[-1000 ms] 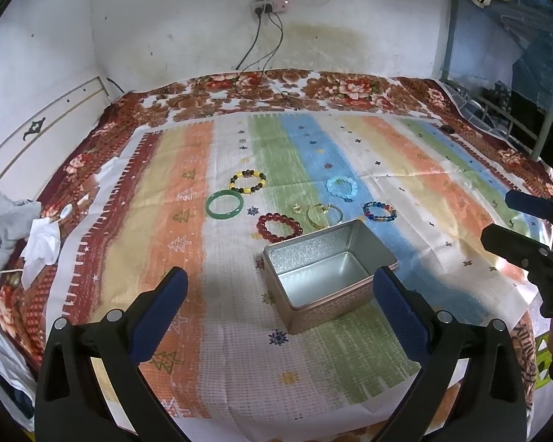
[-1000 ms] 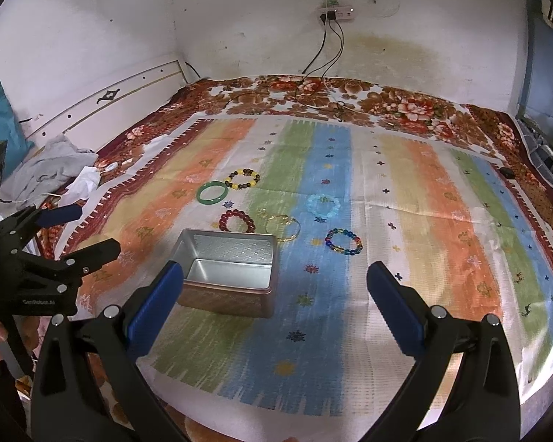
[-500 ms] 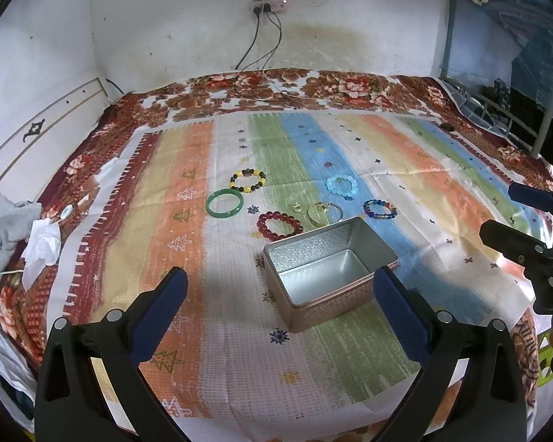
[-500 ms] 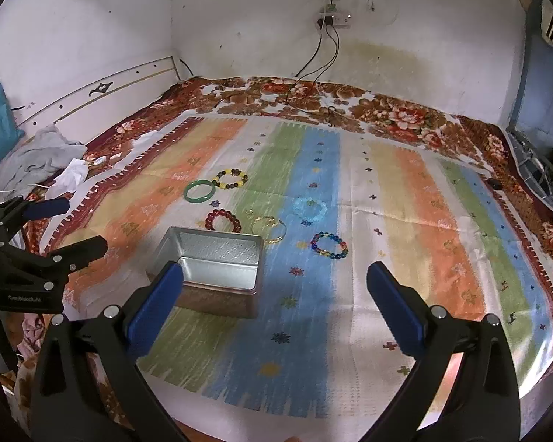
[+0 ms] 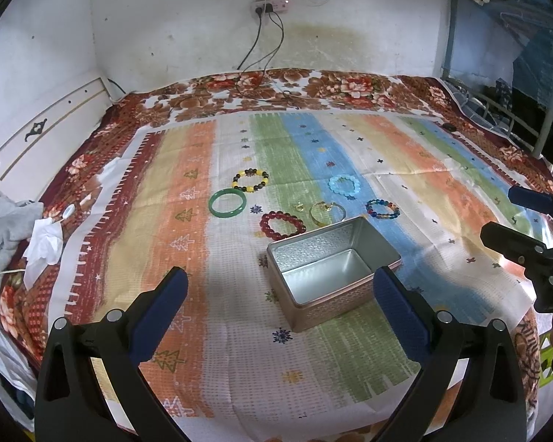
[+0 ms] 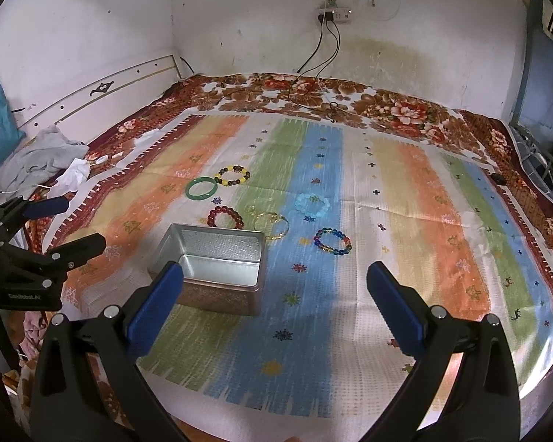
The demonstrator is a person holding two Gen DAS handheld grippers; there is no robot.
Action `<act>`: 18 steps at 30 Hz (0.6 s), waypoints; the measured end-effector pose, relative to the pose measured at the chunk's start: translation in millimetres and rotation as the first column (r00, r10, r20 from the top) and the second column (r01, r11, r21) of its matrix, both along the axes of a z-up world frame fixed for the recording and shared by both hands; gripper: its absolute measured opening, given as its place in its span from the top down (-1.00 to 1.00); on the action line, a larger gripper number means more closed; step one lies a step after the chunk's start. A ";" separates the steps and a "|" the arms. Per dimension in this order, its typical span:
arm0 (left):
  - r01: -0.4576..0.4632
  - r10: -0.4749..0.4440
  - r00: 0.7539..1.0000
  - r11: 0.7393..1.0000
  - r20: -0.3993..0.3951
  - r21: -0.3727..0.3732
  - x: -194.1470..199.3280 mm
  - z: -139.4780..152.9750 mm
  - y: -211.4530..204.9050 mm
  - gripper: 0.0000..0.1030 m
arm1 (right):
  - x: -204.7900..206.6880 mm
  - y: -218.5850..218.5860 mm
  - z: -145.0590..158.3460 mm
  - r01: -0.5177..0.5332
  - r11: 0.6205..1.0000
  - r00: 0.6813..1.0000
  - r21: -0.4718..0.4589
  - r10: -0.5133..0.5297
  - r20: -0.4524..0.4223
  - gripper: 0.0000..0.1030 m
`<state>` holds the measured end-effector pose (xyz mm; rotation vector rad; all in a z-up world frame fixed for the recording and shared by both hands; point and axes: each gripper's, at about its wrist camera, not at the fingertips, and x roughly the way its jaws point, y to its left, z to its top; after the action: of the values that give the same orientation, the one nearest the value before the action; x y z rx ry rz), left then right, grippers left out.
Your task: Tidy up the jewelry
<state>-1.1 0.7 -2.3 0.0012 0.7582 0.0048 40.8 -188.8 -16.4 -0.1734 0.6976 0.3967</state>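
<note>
Jewelry sorting, not yet begun: tin [image 5: 333, 263] empty.
Six bracelets [image 5: 283, 224] and a ring [image 5: 299, 206] lie on the bed; left gripper [image 5: 278, 304] and right gripper [image 6: 274, 300] fingers wide apart, holding nothing.

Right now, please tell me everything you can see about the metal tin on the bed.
The tin is a small rectangular box of silvery metal, open at the top with no lid in view, and empty. Its inner walls carry an embossed pattern; the outer sides look pinkish with a fine pattern. It stands upright on the striped cloth, just in front of the red bead bracelet and gold bangle. Neither claw touches it.
</note>
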 end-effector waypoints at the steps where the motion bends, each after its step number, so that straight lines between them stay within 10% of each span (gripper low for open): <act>1: 0.000 0.000 1.000 1.000 0.000 0.002 0.5 0.0 0.1 -0.90 | 0.3 0.2 -0.4 0.001 1.000 1.000 0.001 -0.001 -0.001 -0.91; 18: -0.091 0.091 0.996 0.996 -0.017 -0.013 64.3 -9.2 38.8 -0.90 | 90.7 -21.8 -14.6 0.071 0.997 0.995 0.021 -0.070 -0.064 -0.91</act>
<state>63.2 39.5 -11.5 -0.0464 0.7745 0.0866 131.5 -210.6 -31.0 -0.1144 0.7595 0.3437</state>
